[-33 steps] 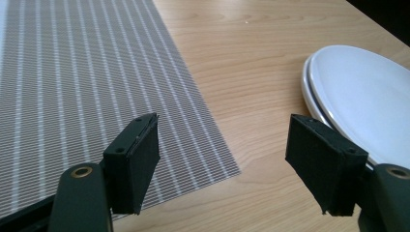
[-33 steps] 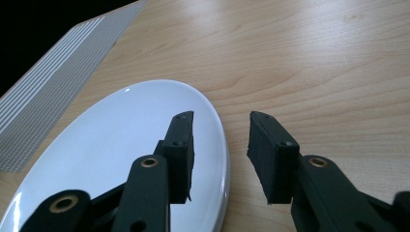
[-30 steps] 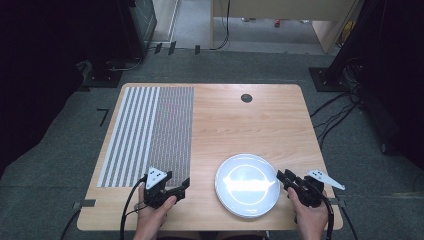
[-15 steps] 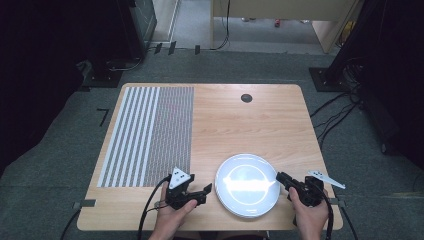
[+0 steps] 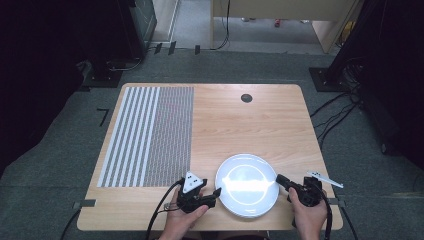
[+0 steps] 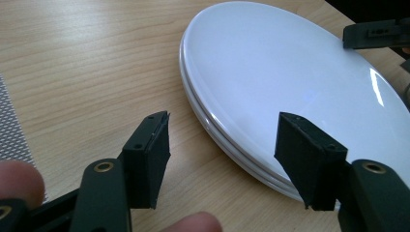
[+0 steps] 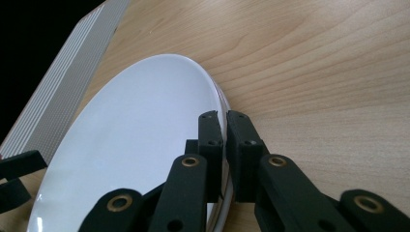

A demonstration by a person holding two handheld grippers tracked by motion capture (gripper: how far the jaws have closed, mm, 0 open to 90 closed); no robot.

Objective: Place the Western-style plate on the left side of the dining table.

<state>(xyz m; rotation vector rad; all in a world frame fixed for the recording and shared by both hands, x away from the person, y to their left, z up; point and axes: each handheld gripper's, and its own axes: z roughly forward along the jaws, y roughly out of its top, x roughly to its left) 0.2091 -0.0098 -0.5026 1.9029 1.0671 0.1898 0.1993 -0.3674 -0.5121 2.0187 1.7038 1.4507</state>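
From where I stand, nothing readable shows: no lettering, label, brand, number or sign on anything here.

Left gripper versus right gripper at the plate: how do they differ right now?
The left gripper is open, its fingers astride the white plate's near-left rim without pressing; they have just been closing. The right gripper is shut on the rim opposite. Both sit at the plate's edge, low over the table.

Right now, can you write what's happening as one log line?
right tongs: shut on round white plate rim | left tongs: open, closing, straddling opposite rim | wooden table
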